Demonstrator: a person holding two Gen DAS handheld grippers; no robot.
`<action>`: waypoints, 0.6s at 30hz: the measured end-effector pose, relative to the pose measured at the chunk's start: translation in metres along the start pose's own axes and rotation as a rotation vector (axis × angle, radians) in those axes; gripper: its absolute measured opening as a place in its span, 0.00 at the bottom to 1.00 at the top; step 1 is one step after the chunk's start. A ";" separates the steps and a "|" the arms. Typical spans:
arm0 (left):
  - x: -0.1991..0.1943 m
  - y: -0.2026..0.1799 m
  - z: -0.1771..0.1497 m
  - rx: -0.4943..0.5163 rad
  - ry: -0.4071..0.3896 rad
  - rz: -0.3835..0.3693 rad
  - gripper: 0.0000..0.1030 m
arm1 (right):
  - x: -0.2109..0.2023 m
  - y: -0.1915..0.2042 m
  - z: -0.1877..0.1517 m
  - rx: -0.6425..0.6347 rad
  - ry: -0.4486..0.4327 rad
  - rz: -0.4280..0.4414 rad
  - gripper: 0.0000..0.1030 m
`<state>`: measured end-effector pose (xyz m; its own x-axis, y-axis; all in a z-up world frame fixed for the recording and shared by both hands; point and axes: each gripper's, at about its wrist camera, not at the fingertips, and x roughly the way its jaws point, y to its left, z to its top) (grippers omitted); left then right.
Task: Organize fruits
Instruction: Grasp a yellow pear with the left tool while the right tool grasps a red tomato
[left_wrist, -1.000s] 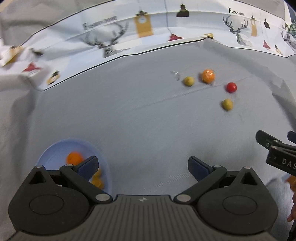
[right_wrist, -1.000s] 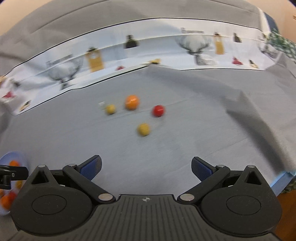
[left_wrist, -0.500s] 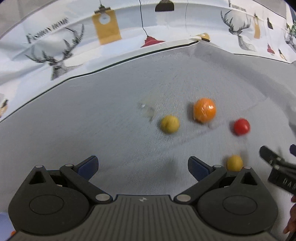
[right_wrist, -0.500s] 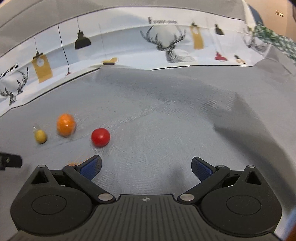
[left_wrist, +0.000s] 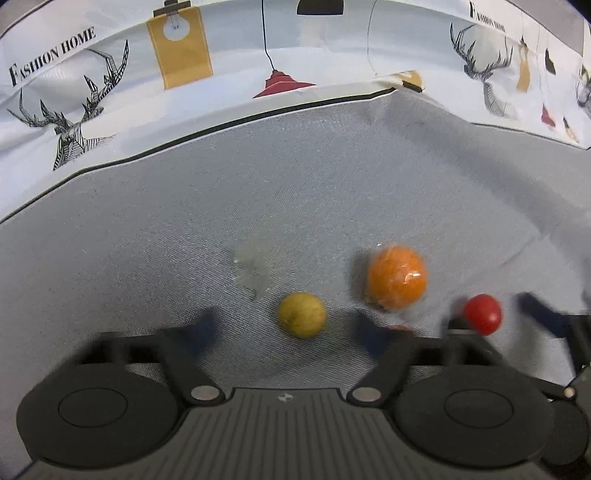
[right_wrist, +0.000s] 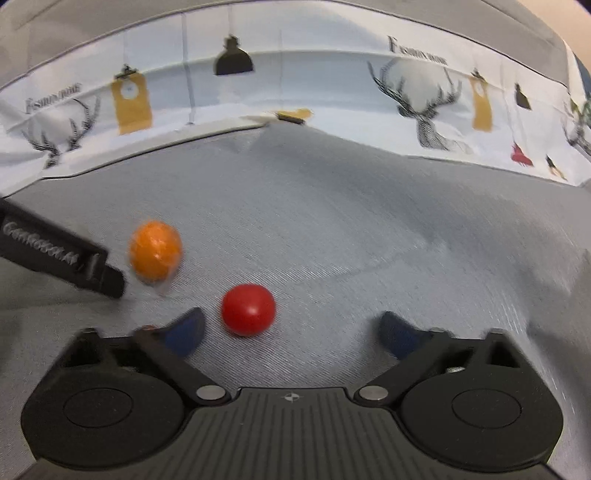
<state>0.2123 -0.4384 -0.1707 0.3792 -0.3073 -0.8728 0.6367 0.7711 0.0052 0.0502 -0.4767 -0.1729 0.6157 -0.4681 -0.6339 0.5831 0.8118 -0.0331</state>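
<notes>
Two handheld grippers hang low over a table covered in grey cloth (left_wrist: 332, 192), each seen from its own camera.

Nearest in the left view, the left gripper (left_wrist: 291, 332) has its two blue-tipped fingers (left_wrist: 207, 325) spread wide apart and blurred, holding nothing. A small yellow-green fruit (left_wrist: 302, 314) lies on the cloth in the gap between them, touching neither finger. Just past the right finger sits an orange fruit (left_wrist: 398, 277) in shiny clear wrap, and to its right a small red fruit (left_wrist: 482, 314) lies near the blurred dark tips of the other gripper at the frame edge. A little beyond the yellow-green fruit, to its left, lies a scrap of clear plastic (left_wrist: 251, 267).

In the right view, the right gripper (right_wrist: 291, 330) is also wide open and empty. The red fruit (right_wrist: 248, 309) rests on the cloth between its fingers, close beside the left fingertip (right_wrist: 186, 330) but not clearly touching it; the other fingertip is well apart from it. A sliver of something orange shows behind that left finger, too hidden to identify. Farther off to the left sits the wrapped orange fruit (right_wrist: 156, 250), with a black lettered part of the left gripper reaching in just beside it.

At the far side of the table, a white printed cloth (right_wrist: 295, 96) rises like a backdrop, showing stag heads, hanging lamps, mustard tags and the words "Fashion Home".
</notes>
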 end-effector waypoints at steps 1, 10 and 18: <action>-0.003 0.000 0.001 0.000 -0.005 -0.018 0.35 | -0.002 0.002 0.001 -0.015 0.001 0.007 0.36; -0.075 0.020 -0.021 -0.039 -0.028 -0.086 0.27 | -0.056 -0.019 0.020 0.132 -0.022 -0.030 0.29; -0.196 0.050 -0.081 -0.082 -0.051 -0.065 0.27 | -0.176 -0.005 0.018 0.166 -0.096 0.054 0.29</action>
<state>0.1149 -0.2943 -0.0389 0.3741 -0.3842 -0.8441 0.6049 0.7910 -0.0919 -0.0521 -0.4048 -0.0471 0.6918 -0.4627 -0.5544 0.6221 0.7717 0.1323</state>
